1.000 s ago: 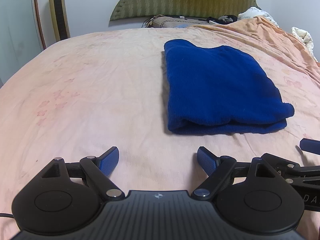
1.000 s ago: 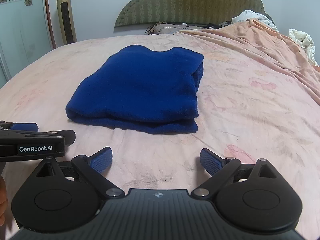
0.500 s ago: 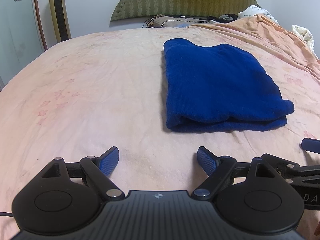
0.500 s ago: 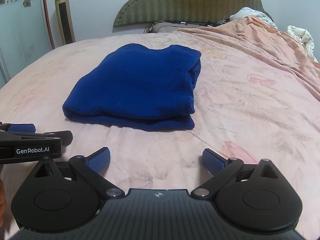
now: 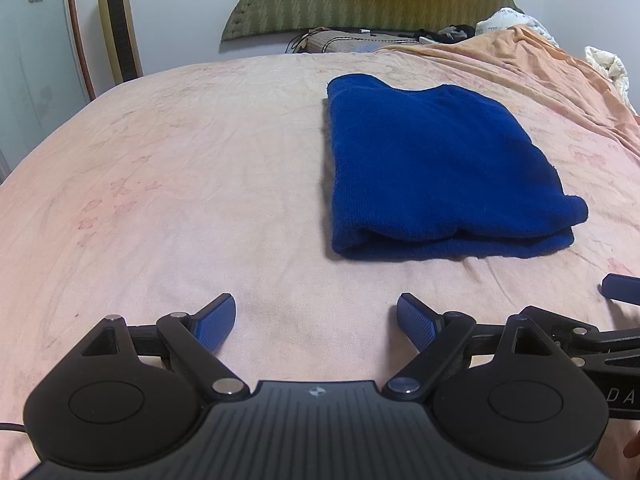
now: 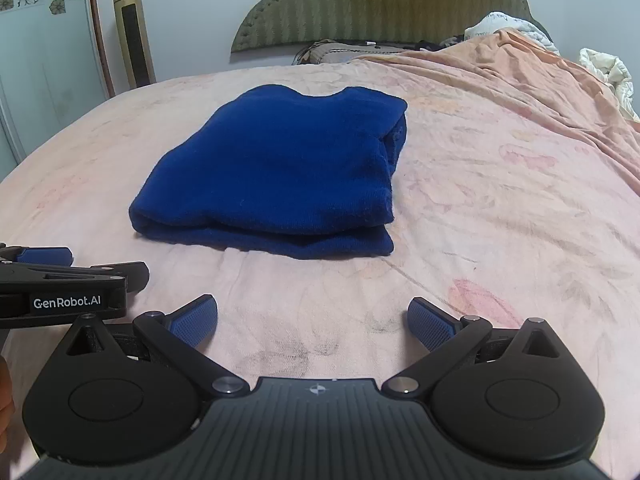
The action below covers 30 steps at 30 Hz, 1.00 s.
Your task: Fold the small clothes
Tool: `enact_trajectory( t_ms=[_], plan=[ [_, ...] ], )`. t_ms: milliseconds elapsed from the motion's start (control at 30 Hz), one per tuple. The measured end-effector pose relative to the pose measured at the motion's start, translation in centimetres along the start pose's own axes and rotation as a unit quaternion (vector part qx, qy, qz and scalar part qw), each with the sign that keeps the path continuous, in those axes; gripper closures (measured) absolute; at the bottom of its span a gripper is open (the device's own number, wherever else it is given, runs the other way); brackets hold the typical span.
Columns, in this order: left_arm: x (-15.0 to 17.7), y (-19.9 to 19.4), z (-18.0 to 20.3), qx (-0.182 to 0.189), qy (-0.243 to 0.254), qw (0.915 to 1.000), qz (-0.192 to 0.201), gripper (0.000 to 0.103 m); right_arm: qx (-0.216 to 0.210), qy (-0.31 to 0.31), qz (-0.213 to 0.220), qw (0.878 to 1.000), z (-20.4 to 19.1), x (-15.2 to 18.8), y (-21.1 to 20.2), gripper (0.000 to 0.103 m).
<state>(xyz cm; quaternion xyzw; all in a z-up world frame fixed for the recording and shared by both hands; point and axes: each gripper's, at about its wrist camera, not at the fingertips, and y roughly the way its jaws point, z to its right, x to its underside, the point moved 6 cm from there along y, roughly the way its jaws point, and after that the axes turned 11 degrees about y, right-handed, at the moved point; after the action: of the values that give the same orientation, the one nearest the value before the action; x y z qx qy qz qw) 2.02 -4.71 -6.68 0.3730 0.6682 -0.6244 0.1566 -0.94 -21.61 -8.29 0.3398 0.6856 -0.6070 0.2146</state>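
Bedsheet pink and creased, folded blue garment on it, green headboard, both jaws released.

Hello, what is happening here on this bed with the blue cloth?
A person holds a hand-held gripper in each hand over a bed covered by a pink sheet. A blue garment lies on it, already folded into a neat rectangle. The left hand-held gripper has nothing between its jaws, which are opening a little. The right hand-held gripper is open and empty too. Neither touches the garment; both are short of its near edge.
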Motion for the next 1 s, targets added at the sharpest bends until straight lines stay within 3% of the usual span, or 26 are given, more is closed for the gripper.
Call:
enact_trajectory(
  t_ms=[1000],
  plan=[
    [0.32, -0.59, 0.05, -0.013, 0.000, 0.9999, 0.006, 0.015, 0.001, 0.001, 0.006, 1.000, 0.31, 0.08, -0.47, 0.000]
  ],
)
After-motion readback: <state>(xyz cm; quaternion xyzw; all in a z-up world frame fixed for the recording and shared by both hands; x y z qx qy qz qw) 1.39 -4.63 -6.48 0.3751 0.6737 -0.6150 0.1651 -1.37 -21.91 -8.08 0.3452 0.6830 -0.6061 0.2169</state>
